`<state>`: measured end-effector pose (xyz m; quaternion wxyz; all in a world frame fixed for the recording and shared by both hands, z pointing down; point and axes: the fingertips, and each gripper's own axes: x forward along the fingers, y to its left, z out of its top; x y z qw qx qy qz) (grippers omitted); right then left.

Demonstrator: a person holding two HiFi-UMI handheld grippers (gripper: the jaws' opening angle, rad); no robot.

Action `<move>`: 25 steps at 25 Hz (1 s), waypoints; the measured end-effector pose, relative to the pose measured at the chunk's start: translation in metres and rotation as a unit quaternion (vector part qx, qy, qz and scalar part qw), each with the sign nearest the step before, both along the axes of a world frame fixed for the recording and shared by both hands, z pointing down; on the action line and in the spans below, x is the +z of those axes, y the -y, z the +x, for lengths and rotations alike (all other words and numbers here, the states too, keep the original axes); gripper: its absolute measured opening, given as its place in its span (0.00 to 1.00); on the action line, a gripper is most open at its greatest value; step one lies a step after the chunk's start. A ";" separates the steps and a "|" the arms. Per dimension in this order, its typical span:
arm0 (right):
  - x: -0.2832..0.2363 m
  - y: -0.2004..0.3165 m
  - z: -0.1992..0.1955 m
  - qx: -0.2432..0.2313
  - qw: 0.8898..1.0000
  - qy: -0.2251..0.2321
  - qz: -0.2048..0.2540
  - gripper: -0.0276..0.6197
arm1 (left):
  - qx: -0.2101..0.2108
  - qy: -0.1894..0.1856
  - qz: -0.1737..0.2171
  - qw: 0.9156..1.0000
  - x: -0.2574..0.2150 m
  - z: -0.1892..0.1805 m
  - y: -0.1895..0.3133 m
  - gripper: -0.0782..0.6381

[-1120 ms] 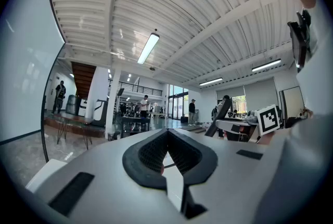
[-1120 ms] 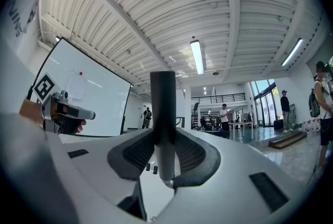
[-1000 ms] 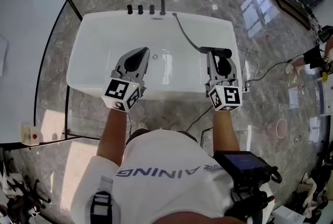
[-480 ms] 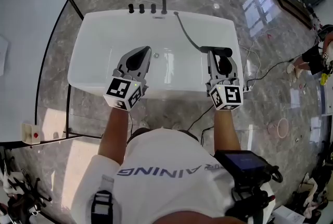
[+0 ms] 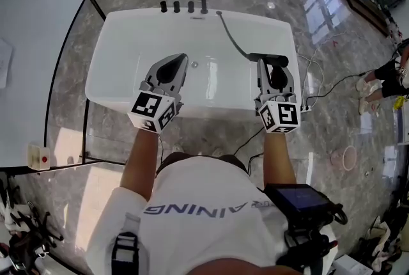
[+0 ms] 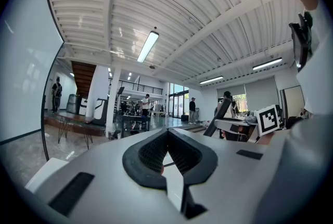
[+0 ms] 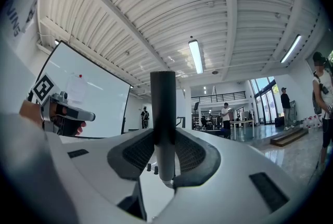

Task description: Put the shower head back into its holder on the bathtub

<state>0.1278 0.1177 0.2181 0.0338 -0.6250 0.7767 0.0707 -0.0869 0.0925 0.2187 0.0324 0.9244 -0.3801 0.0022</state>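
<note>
Right gripper (image 5: pixel 273 69): closed on the shower head (image 5: pixel 259 59). In the right gripper view the dark handle (image 7: pixel 163 108) stands upright between the two jaws of the right gripper (image 7: pixel 165 137), and both pads press on its sides. The lower part of the handle is lighter and ends just below the pads. From the head view the black head lies crosswise at the gripper's tips and sticks out on both sides.

Left gripper (image 5: pixel 183 58): closed, with nothing in it. In the left gripper view of the left gripper (image 6: pixel 167 132) the jaw tips meet at the front, and only a bare gap shows behind them.

Both grippers are held over the white bathtub (image 5: pixel 115 31), side by side and apart. Each gripper shows at the edge of the other's view.

Hose (image 5: pixel 233 37): a grey hose leaves the shower head on the right gripper's left. It curves away ahead of the gripper to the far rim.

Fittings (image 5: pixel 177 7): a row of black fittings stands on the far rim, ahead of both grippers. They are well apart from the right gripper and to its left. The tallest one (image 5: pixel 204 0) stands beside the hose's far end. Which fitting is the holder I cannot tell. The shower head is clear of all of them.
</note>
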 end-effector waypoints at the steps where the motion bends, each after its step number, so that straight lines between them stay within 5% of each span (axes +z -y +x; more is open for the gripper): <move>1: 0.000 0.000 0.005 -0.003 1.000 0.002 0.001 0.23 | -0.003 0.002 0.000 1.000 -0.001 0.006 -0.001 0.13; 10: 0.002 -0.006 0.071 -0.028 0.999 0.027 -0.004 0.23 | -0.027 0.012 -0.003 1.000 0.001 0.074 -0.027 0.13; 25: 0.005 0.021 0.066 -0.027 0.999 0.036 0.015 0.23 | -0.009 0.015 0.005 1.000 0.005 0.076 0.014 0.13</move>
